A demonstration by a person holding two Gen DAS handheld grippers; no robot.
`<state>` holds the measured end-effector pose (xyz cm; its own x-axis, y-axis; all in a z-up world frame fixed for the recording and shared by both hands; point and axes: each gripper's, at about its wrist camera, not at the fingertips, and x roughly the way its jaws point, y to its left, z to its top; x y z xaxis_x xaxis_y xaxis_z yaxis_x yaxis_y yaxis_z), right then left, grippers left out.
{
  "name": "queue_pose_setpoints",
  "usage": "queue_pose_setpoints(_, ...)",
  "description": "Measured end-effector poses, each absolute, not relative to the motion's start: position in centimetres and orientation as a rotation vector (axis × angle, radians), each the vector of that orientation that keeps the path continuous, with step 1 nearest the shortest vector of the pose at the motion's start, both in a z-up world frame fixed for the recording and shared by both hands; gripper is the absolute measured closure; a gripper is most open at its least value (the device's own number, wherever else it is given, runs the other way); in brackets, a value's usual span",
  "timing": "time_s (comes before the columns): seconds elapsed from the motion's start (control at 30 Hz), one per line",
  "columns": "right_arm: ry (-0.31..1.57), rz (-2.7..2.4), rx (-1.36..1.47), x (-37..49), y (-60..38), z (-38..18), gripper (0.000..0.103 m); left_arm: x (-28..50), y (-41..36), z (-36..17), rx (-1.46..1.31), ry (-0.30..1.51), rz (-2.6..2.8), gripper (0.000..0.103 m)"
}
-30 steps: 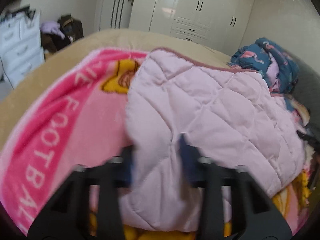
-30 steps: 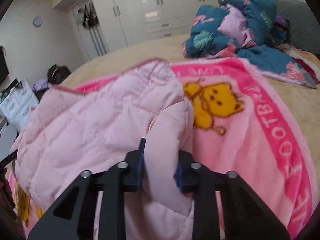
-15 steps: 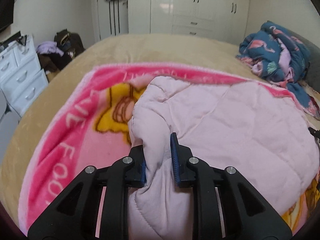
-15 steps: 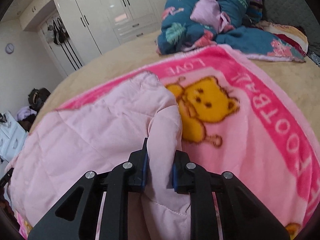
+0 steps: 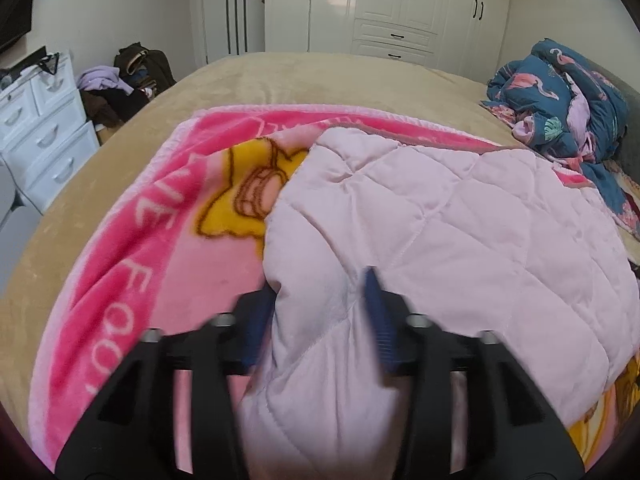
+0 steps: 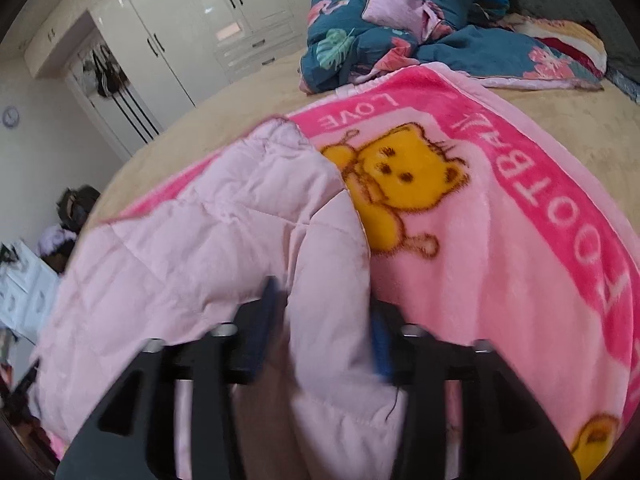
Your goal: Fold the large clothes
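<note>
A pale pink quilted jacket (image 5: 460, 232) lies folded on a bright pink bear-print blanket (image 5: 132, 264) spread over the bed. My left gripper (image 5: 320, 300) has its jaws spread apart, with a bunched fold of the jacket between the blue pads (image 5: 376, 316). In the right wrist view the jacket (image 6: 200, 248) fills the left, the blanket (image 6: 500, 264) the right. My right gripper (image 6: 324, 320) also has its jaws spread, with a thick jacket fold lying loosely between them.
A heap of dark blue flowered bedding (image 5: 560, 96) sits at the bed's far right corner, also in the right wrist view (image 6: 400, 28). A white drawer unit (image 5: 36, 128) and a pile of bags (image 5: 128, 76) stand left of the bed. White wardrobes (image 5: 400, 4) line the far wall.
Both grippers were pinched on jacket folds half a second ago; both jaws have now spread open, releasing the folds. The jacket has settled lower onto the blanket.
</note>
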<state>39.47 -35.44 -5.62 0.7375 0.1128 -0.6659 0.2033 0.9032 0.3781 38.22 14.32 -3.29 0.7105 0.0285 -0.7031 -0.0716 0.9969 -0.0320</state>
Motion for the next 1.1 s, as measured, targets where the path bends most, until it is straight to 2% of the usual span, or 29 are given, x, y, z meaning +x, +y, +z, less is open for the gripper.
queue_pose_setpoints(0.03, 0.729, -0.054, 0.463, 38.8, -35.6, -5.2, 0.029, 37.8, 14.3, -2.9, -0.054, 0.769, 0.062, 0.04)
queue_pose_setpoints(0.07, 0.713, -0.053, 0.469, 38.3, -35.7, -4.8, 0.021, 37.6, 14.3, -2.7, -0.053, 0.764, 0.061, 0.036)
queue_pose_setpoints(0.1, 0.699, -0.049, 0.47, 37.7, -35.7, -4.5, 0.019, 37.3, 14.2, -2.5, -0.052, 0.761, 0.057, 0.036)
queue_pose_setpoints(0.13, 0.682, -0.036, 0.46, 36.9, -35.7, -3.9, 0.015, 37.0, 14.1, -2.3, -0.048, 0.757, 0.057, 0.031)
queue_pose_setpoints(0.17, 0.669, -0.028, 0.445, 36.4, -35.5, -3.5, 0.011, 36.6, 14.0, -2.0, -0.042, 0.754, 0.059, 0.021)
queue_pose_setpoints(0.23, 0.646, -0.019, 0.416, 35.4, -35.3, -2.6, 0.007, 35.7, 13.9, -1.4, -0.034, 0.737, 0.069, 0.009)
queue_pose_setpoints(0.43, 0.591, 0.008, 0.336, 31.9, -34.6, -0.7, 0.004, 33.2, 14.0, -0.3, -0.06, 0.713, 0.073, 0.009)
queue_pose_setpoints(1.1, 0.613, 0.067, 0.365, 25.8, -33.4, -1.2, 0.004, 27.6, 15.4, 0.6, -0.148, 0.704, 0.091, 0.009)
